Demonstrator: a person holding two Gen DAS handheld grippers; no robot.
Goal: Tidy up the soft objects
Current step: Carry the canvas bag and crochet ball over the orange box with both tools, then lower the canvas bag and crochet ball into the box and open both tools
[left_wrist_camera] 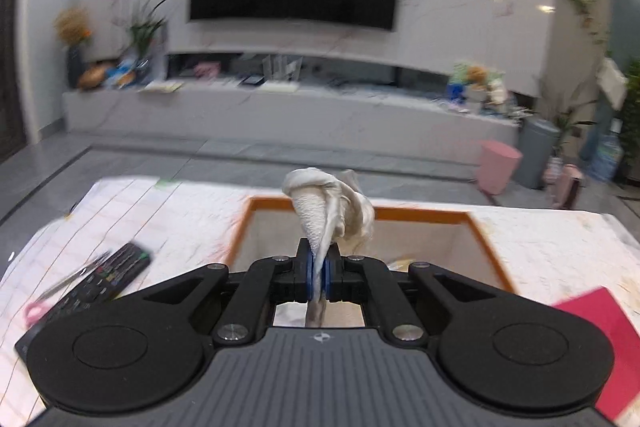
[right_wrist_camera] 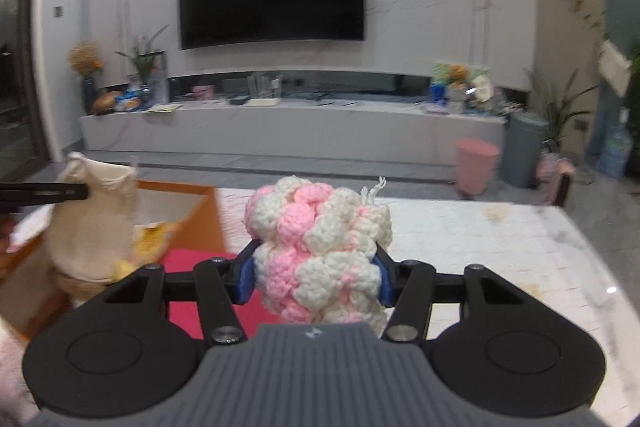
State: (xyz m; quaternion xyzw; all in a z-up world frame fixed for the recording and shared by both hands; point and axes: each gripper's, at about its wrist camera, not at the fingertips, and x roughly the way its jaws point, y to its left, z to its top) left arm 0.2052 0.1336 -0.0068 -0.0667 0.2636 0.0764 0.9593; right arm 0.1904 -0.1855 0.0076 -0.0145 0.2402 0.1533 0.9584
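From the left wrist camera, the left gripper (left_wrist_camera: 319,269) has its blue-padded fingers pressed together on a cream-white cloth pouch (left_wrist_camera: 330,211), which bunches up above the pads and trails a narrow strip down between them. The pouch hangs over the near edge of an open orange-rimmed cardboard box (left_wrist_camera: 486,239) with a pale interior, standing on a white marble-patterned table (left_wrist_camera: 168,211). On the table to the left lie a black remote control (left_wrist_camera: 96,279) and pink-handled scissors (left_wrist_camera: 44,303), touching or overlapping it. A flat red sheet (left_wrist_camera: 600,323) lies at the right edge, just beside the box.

From the right wrist camera, the right gripper (right_wrist_camera: 316,277) is clamped on a chunky pink-and-white knitted yarn bundle (right_wrist_camera: 320,251), its blue pads pressing into both sides; a short white yarn end sticks up at the top. The bundle is held above the table, right of the box (right_wrist_camera: 200,223). At the left, the left gripper's black finger pinches the cream pouch (right_wrist_camera: 94,223) over the box, where something yellow (right_wrist_camera: 152,239) shows inside. The red sheet (right_wrist_camera: 188,267) lies beneath.
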